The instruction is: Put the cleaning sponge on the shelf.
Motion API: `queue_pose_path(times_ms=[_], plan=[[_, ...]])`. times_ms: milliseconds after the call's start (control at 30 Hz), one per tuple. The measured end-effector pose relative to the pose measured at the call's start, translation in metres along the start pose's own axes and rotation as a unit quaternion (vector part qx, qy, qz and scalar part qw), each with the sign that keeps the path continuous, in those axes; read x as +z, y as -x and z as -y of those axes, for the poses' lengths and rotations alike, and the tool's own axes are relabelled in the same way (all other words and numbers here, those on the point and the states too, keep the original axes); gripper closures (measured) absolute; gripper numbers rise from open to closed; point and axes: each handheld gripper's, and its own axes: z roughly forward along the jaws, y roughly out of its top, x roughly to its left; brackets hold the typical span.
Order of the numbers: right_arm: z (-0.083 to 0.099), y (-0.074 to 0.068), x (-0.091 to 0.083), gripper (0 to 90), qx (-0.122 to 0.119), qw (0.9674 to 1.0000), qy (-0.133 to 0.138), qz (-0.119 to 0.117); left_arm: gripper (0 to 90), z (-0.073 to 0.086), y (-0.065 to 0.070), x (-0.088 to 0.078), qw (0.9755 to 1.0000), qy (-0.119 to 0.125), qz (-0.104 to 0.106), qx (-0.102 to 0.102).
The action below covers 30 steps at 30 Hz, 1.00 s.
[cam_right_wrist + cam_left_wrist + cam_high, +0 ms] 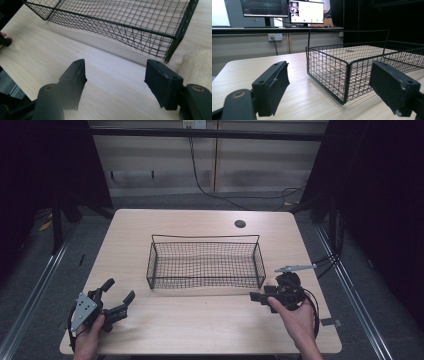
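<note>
Black wire basket mid-surface, empty, long axis left-right | left claw spread, front-left of it | right claw spread, nearer, beside front-right corner

A fixed camera above the near edge looks forward and down over the whole table and the wire basket at its middle. The left gripper's camera sits low near the tabletop, facing the basket's corner close up, monitors beyond. The right gripper's camera looks steeply down at the tabletop and the basket's near wall. All three views share the basket.
</note>
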Motion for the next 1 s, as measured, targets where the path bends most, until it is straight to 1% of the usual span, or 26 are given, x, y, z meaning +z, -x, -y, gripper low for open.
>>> queue_pose_path(times_ms=[33, 100, 133, 200, 267, 433, 500, 567, 600, 633, 700, 800, 833, 967, 1000], plan=[[-0.001, 0.001, -0.001, 30.5, 0.001, 1.0000, -0.004, -0.001, 15.7, 0.000, 0.000, 0.000, 1.0000, 0.000, 0.000, 0.000], [-0.003, 0.006, -0.003, 30.0, 0.013, 0.9998, -0.017, 0.001, 15.7, 0.000, 0.000, 0.000, 1.0000, 0.000, 0.001, 0.001], [-0.003, 0.009, -0.004, 29.9, 0.012, 0.9997, -0.020, 0.000, 15.7, 0.000, 0.000, 0.000, 1.0000, 0.000, 0.001, 0.001], [-0.004, 0.013, -0.008, 29.9, 0.016, 0.9996, -0.022, 0.006, 15.7, 0.000, 0.000, 0.000, 1.0000, 0.000, 0.001, 0.001], [-0.005, 0.017, -0.011, 29.9, 0.021, 0.9995, -0.025, 0.004, 15.7, 0.000, 0.000, 0.000, 1.0000, 0.000, 0.000, 0.000], [-0.006, 0.028, -0.018, 29.8, 0.028, 0.9991, -0.030, 0.013, 15.7, 0.000, 0.000, 0.000, 1.0000, 0.000, 0.000, 0.000], [-0.007, 0.034, -0.020, 28.6, 0.033, 0.9988, -0.033, 0.011, 15.7, 0.000, 0.000, 0.000, 1.0000, 0.000, 0.000, 0.000], [-0.008, 0.039, -0.021, 27.2, 0.037, 0.9986, -0.035, 0.015, 15.7, 0.000, 0.000, 0.000, 1.0000, 0.000, 0.001, 0.002], [-0.008, 0.041, -0.022, 25.9, 0.041, 0.9984, -0.038, 0.012, 15.7, 0.000, 0.000, 0.000, 1.0000, 0.000, 0.000, 0.000], [-0.008, 0.044, -0.022, 25.4, 0.043, 0.9981, -0.042, 0.012, 15.7, 0.000, 0.000, 0.000, 1.0000, -0.001, 0.000, 0.002], [-0.009, 0.047, -0.022, 24.1, 0.048, 0.9971, -0.055, 0.020, 15.7, 0.000, 0.000, 0.000, 1.0000, 0.000, 0.001, 0.001], [-0.010, 0.054, -0.024, 24.0, 0.053, 0.9967, -0.057, 0.022, 15.7, 0.000, 0.000, 0.000, 1.0000, 0.000, 0.001, 0.001], [-0.011, 0.056, -0.025, 24.0, 0.056, 0.9963, -0.059, 0.027, 15.7, 0.000, 0.000, 0.000, 1.0000, 0.000, 0.001, 0.001], [-0.012, 0.061, -0.025, 24.0, 0.064, 0.9954, -0.067, 0.026, 15.7, 0.000, 0.000, 0.000, 1.0000, 0.000, 0.000, 0.000], [-0.013, 0.064, -0.024, 23.3, 0.066, 0.9949, -0.073, 0.021, 15.7, 0.000, 0.000, 0.000, 1.0000, 0.000, 0.000, 0.000]])
